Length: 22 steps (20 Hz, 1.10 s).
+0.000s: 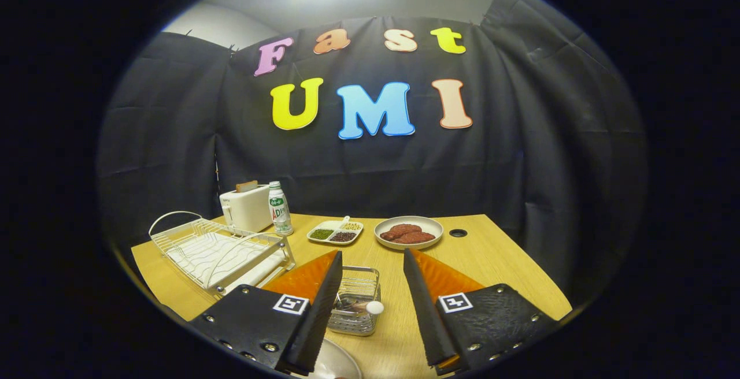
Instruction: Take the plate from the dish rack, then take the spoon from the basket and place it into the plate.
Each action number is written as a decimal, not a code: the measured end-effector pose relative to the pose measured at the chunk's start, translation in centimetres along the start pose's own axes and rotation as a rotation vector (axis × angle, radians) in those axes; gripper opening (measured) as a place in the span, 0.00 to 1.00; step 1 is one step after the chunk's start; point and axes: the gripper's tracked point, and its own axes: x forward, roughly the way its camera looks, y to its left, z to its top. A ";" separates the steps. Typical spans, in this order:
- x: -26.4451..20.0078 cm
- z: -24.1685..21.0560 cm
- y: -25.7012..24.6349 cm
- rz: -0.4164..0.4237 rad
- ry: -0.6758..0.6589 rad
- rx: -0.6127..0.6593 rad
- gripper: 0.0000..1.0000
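while the gripper (373, 263) is hanging wide open, the spoon (359, 307) is sitting in the basket (355, 324) between its fingers, plate (335, 363) at 6 o'clock.

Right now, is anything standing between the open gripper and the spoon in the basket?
Nothing visible does. The gripper is open, and the wire basket sits on the table between its fingers. The spoon lies in the basket, its white end uncovered. The plate lies nearer, under the fingers, not over the basket.

Bare table (491, 257) right of basket (355, 304); dish rack (219, 249) crowds left — toaster (245, 208) behind.
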 end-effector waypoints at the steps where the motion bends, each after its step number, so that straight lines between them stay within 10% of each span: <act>1: 0.6 -0.6 -0.1 -0.005 0.008 0.005 0.67; 3: 1.3 -1.6 -0.5 -0.022 0.033 0.024 0.67; 7: 2.0 -2.7 0.2 0.017 0.060 0.031 0.22; 10: 1.6 -2.8 0.9 0.035 0.082 0.038 0.11; 22: -1.9 4.7 1.3 -0.013 0.061 -0.016 0.05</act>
